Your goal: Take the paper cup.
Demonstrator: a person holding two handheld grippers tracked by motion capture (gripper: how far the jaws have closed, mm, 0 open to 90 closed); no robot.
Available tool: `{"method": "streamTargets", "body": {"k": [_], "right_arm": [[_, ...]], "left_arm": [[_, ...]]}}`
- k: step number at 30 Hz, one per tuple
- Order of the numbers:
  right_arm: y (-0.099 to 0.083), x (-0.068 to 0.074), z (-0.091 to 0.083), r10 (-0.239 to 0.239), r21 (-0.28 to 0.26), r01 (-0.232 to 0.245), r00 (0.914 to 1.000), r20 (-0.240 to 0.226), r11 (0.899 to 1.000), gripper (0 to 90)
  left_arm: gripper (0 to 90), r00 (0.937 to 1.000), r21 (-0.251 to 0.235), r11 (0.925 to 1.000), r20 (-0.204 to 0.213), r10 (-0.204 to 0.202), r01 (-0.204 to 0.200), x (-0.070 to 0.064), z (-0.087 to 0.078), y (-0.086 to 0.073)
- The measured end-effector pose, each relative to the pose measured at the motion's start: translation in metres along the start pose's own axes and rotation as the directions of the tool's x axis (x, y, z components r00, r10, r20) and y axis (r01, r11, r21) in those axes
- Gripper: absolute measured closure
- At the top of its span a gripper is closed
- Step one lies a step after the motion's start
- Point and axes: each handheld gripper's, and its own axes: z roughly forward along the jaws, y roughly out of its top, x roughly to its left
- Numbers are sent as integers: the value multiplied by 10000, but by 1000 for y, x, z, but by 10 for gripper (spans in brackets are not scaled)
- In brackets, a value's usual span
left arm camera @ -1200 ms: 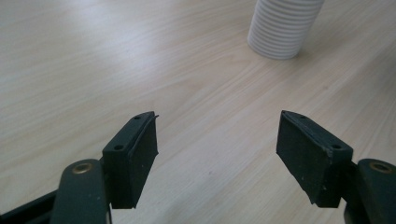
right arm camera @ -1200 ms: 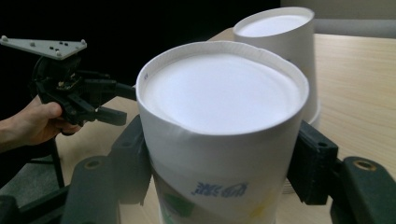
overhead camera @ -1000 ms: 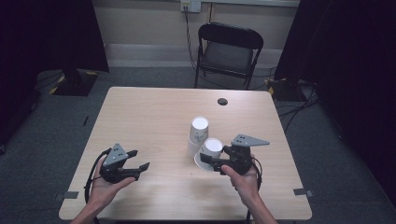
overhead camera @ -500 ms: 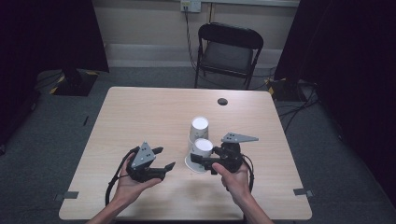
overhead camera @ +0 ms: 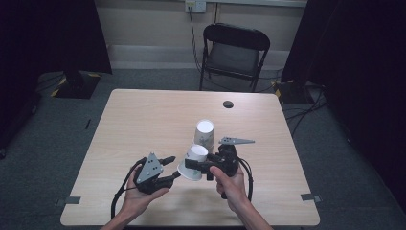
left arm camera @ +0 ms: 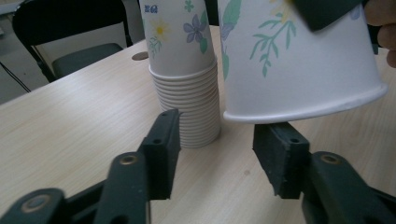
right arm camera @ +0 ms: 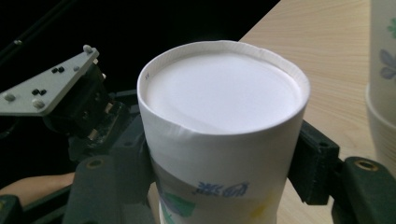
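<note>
The right hand-held gripper (overhead camera: 200, 163) holds an upside-down paper cup (overhead camera: 193, 162) above the surface (overhead camera: 143, 120), just beside the cup stack (overhead camera: 204, 133). The left hand-held gripper (overhead camera: 173, 168), jaws wide, reaches under the cup's rim. Next it probably must close there to share the cup.

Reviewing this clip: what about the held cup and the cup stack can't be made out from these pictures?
- Held cup: whether single or several nested; right claw covers its sides in the right gripper view, too small in the high view.
- Held cup's inside: left gripper view shows its rim from the side.
- Cup stack: top cut off by the left gripper view's upper edge.
- Left claw: open beneath the rim; contact unclear.
</note>
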Motion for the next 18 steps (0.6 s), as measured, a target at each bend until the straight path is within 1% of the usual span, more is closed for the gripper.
{"method": "streamTargets", "body": {"k": [1, 2, 3, 5, 6, 8, 9, 11, 12, 14, 15, 18], "right_arm": [[0, 0, 2, 73, 12, -73, 9999, -71, 10000, 344], [0, 0, 2, 73, 12, -73, 9999, -71, 10000, 344], [0, 2, 5, 84, -5, -84, 10000, -21, 10000, 344], [-1, 2, 8, 273, -45, -273, 9995, -136, 9996, 344], [-1, 1, 10, 371, 42, -370, 9991, -197, 9993, 344], [-1, 2, 11, 388, 78, -387, 9991, -179, 9992, 344], [-2, 2, 14, 548, 86, -547, 9983, -197, 9985, 344], [-3, 2, 16, 623, 151, -620, 9979, -154, 9980, 345], [-3, 1, 17, 696, 184, -693, 9974, -186, 9974, 345], [-4, 0, 19, 935, 253, -929, 9953, -242, 9954, 346], [-5, 0, 19, 953, 253, -946, 9952, -242, 9952, 345], [-5, -1, 19, 1063, 279, -1053, 9937, -364, 9940, 337]], "left_arm": [[543, 10000, 15, 10000, -37, 37, -37, -1, 1, -1], [561, 10000, 15, 10000, -37, 37, -37, -1, 1, -1], [582, 9999, 35, 9999, -47, 128, -128, -1, 2, -3], [615, 9996, 80, 9996, -92, 263, -262, -3, 5, -5], [624, 9995, 51, 9996, -93, 286, -286, -3, 5, -5], [656, 9995, 55, 9995, -26, 315, -315, -4, 5, -6], [668, 9990, -19, 9990, 45, 448, -448, -6, 6, -5], [684, 9989, -11, 9989, -7, 468, -468, -6, 6, -5], [690, 9990, -94, 9989, -47, 455, -455, -6, 6, -4], [707, 9990, -74, 9990, -97, 442, -443, -6, 6, -5], [728, 9988, -20, 9990, -156, 455, -455, -5, 6, -6], [795, 9989, 16, 9989, -118, 463, -462, -4, 3, -6]]}}
